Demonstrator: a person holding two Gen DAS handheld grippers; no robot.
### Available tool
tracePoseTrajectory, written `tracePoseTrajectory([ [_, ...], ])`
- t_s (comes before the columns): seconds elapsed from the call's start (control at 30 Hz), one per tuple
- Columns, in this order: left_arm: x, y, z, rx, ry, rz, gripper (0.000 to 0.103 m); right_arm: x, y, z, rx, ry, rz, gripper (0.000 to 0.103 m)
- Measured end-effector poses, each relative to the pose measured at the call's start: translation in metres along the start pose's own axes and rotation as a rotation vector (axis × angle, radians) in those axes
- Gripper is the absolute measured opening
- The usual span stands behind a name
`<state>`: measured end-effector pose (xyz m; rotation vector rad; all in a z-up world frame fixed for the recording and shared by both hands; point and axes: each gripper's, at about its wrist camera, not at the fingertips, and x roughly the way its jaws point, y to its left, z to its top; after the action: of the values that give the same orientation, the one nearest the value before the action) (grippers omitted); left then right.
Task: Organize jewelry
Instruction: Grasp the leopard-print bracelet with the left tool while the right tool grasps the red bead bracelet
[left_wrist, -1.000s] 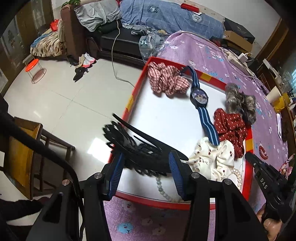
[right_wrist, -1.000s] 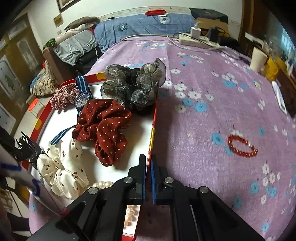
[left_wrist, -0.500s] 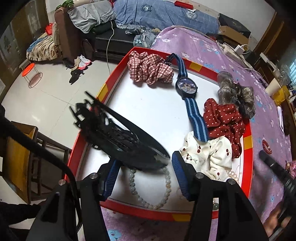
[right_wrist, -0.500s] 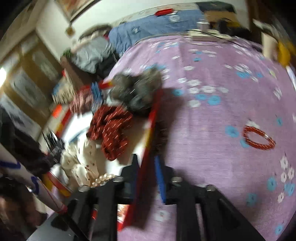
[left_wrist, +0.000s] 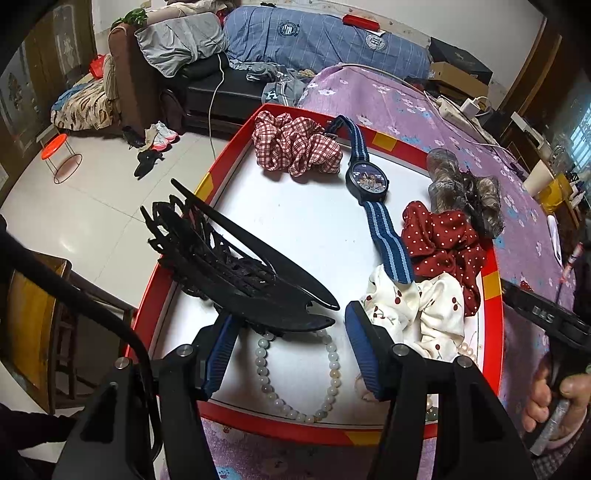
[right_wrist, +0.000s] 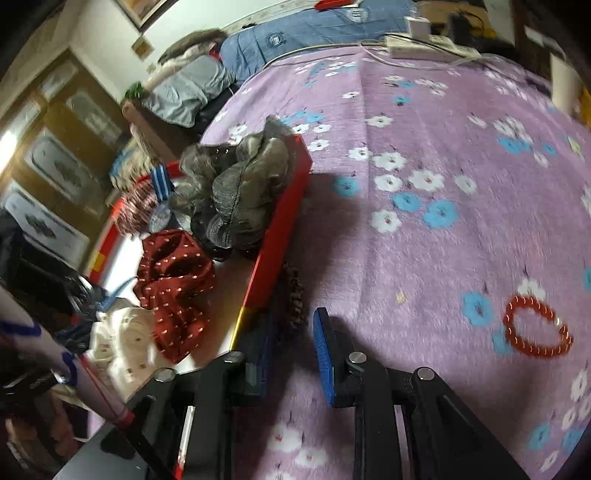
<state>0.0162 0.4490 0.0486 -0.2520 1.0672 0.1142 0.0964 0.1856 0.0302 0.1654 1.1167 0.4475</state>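
Observation:
A red-rimmed white tray (left_wrist: 173, 291) holds scrunchies, a blue-strapped watch (left_wrist: 369, 181) and a pale bead necklace (left_wrist: 332, 362). My left gripper (left_wrist: 288, 350) is open above the necklace; a black hair claw (left_wrist: 236, 266) rests on the tray's left side, against the left finger. My right gripper (right_wrist: 291, 354) is open beside the tray's right rim (right_wrist: 280, 229), with a dark bead bracelet (right_wrist: 295, 295) on the cloth just ahead between its fingers. A red bead bracelet (right_wrist: 535, 328) lies on the purple cloth to the right.
Checked (left_wrist: 295, 144), red dotted (left_wrist: 439, 243), cream cherry (left_wrist: 417, 306) and grey (left_wrist: 465, 188) scrunchies fill the tray's far and right parts. The purple flowered cloth (right_wrist: 424, 166) covers the table. A wooden chair (left_wrist: 33, 317) stands left, off the table edge.
My left gripper opened and let go of the black hair claw, which now lies on the tray. My right gripper opened and swung over to the dark bracelet beside the tray rim.

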Motion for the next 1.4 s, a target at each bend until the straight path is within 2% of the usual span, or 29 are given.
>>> tracePoseTrajectory([
  [0.13,-0.001,0.001,-0.001,-0.01,-0.004,-0.008,0.059,0.008,0.008,0.009,-0.063,0.0,-0.05,0.017],
  [0.17,-0.001,0.001,-0.001,-0.014,-0.003,-0.01,0.059,0.01,0.014,0.011,-0.107,0.01,-0.095,0.009],
  [0.3,-0.009,0.0,-0.001,-0.036,-0.018,-0.029,0.059,0.013,0.024,0.013,-0.19,0.048,-0.225,0.005],
  [0.4,-0.018,-0.009,-0.001,-0.026,-0.035,-0.052,0.059,-0.001,0.003,0.002,-0.138,0.075,-0.278,0.005],
  [0.43,-0.021,-0.012,-0.001,-0.017,-0.04,-0.059,0.059,-0.008,-0.005,-0.003,-0.118,0.083,-0.267,0.005],
  [0.53,-0.028,-0.029,-0.001,0.017,-0.045,-0.103,0.059,-0.032,-0.032,-0.03,-0.08,0.113,-0.309,0.007],
  [0.57,-0.03,-0.036,-0.002,0.031,-0.043,-0.121,0.059,-0.04,-0.04,-0.038,-0.056,0.114,-0.284,0.014],
  [0.6,-0.031,-0.043,-0.003,0.044,-0.042,-0.135,0.059,-0.051,-0.052,-0.046,-0.011,0.116,-0.247,0.033],
  [0.67,-0.035,-0.067,-0.008,0.089,-0.04,-0.175,0.059,-0.078,-0.078,-0.057,0.092,0.073,-0.214,0.057],
  [0.73,-0.038,-0.089,-0.013,0.136,-0.034,-0.203,0.059,-0.102,-0.099,-0.065,0.163,0.002,-0.226,0.057],
  [0.8,-0.039,-0.118,-0.02,0.184,-0.016,-0.238,0.058,-0.112,-0.117,-0.064,0.192,-0.011,-0.228,0.056],
  [0.93,-0.034,-0.17,-0.033,0.252,0.038,-0.278,0.058,-0.115,-0.134,-0.054,0.137,-0.036,-0.224,0.056],
  [1.1,-0.016,-0.218,-0.044,0.292,0.065,-0.247,0.058,-0.097,-0.139,-0.026,0.047,-0.048,-0.221,0.055],
  [1.23,0.005,-0.243,-0.05,0.305,0.088,-0.221,0.05,-0.08,-0.137,-0.015,-0.037,-0.027,-0.232,0.048],
  [1.37,0.026,-0.263,-0.059,0.341,0.116,-0.213,0.049,-0.062,-0.141,-0.014,-0.096,0.019,-0.248,0.04],
  [1.4,0.03,-0.266,-0.06,0.341,0.124,-0.209,0.049,-0.062,-0.141,-0.014,-0.112,0.008,-0.253,0.039],
])
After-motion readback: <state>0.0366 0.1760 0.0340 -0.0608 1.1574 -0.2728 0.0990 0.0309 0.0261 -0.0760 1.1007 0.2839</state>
